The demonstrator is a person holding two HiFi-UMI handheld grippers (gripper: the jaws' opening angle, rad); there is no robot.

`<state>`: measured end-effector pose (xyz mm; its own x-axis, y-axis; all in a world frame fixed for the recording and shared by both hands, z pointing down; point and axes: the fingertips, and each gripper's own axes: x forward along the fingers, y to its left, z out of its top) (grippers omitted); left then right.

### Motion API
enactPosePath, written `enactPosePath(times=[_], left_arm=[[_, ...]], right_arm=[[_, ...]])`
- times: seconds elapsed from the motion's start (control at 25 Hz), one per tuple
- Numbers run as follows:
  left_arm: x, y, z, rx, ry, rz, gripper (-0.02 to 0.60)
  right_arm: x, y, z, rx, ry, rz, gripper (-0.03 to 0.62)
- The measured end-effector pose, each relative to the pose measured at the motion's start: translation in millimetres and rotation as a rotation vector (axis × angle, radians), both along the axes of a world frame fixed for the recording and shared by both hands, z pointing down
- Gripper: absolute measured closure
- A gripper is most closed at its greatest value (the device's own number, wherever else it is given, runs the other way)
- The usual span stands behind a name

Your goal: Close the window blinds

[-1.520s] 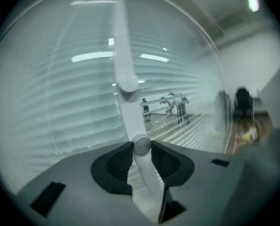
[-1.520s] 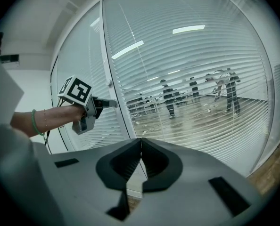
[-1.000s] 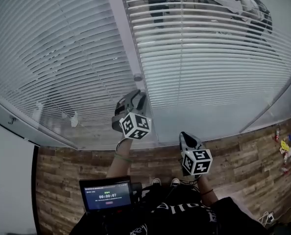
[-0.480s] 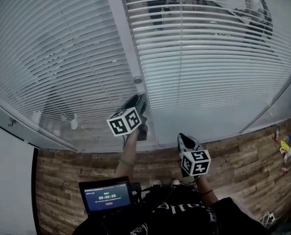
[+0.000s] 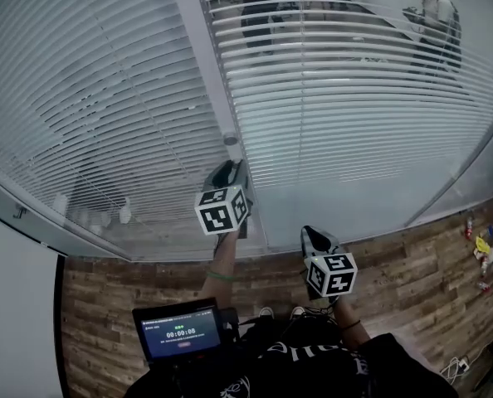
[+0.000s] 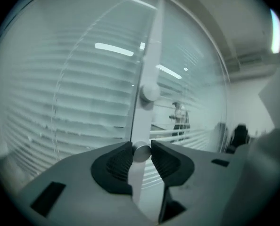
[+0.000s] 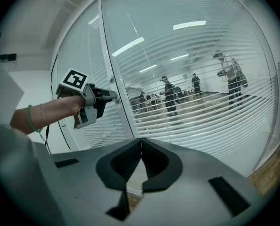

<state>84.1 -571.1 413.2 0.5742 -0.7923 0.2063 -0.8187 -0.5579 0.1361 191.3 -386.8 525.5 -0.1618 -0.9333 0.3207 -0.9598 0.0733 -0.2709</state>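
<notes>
Glass partition panels fill the head view, with a wood-plank floor below. On the right panel the blinds stand with slats open, and people are visible through the gaps. A vertical mullion divides the panels and carries an upper knob. Over the last second the left claw has rolled about its axis and pushed forward. Its tip now sits against the mullion, just below the upper knob. The right claw has not shifted and hangs low, well apart from the glass.

The left gripper view confirms the contact. A lower knob sits between the two pads, touching both, so the claw pinches it. The upper knob stands free above.

The right gripper view shows the right claw pressed together with nothing between its pads. It also shows the left claw level against the mullion. The knob itself is too small to make out here.

Judgement: the approach step is complete and the grip is set. The slats are still open, so closing has not begun. The next move is probably a twist of the lower knob. Which panel that knob serves cannot be told from these views.
</notes>
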Motion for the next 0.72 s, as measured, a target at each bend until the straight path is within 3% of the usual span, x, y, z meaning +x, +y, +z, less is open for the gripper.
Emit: enactPosePath(times=[0.12,0.2,0.48,0.64,0.72], left_arm=[[6.0,1.7,6.5,0.197,-0.318,0.039,0.459],[9.1,2.5,11.4,0.283,-0.468,0.066,0.460],[10.5,3.3,6.8,0.283,-0.490,0.072,0.459],[14.4,3.5,9.7,0.352,-0.611,0.090,0.457],[14.4,3.5,10.4,0.369,-0.632,0.100,0.457]], right_arm=[[2.8,-0.5,3.6,-0.002,-0.003,0.006,0.577],[3.1,-0.5,7.7,-0.004,-0.006,0.005,0.577],[-1.4,1.1,3.4,-0.006,-0.006,-0.006,0.577],[0.6,3.4,5.1,-0.010,-0.008,0.001,0.577],[0.8,5.4,6.3,-0.015,-0.007,0.006,0.577]])
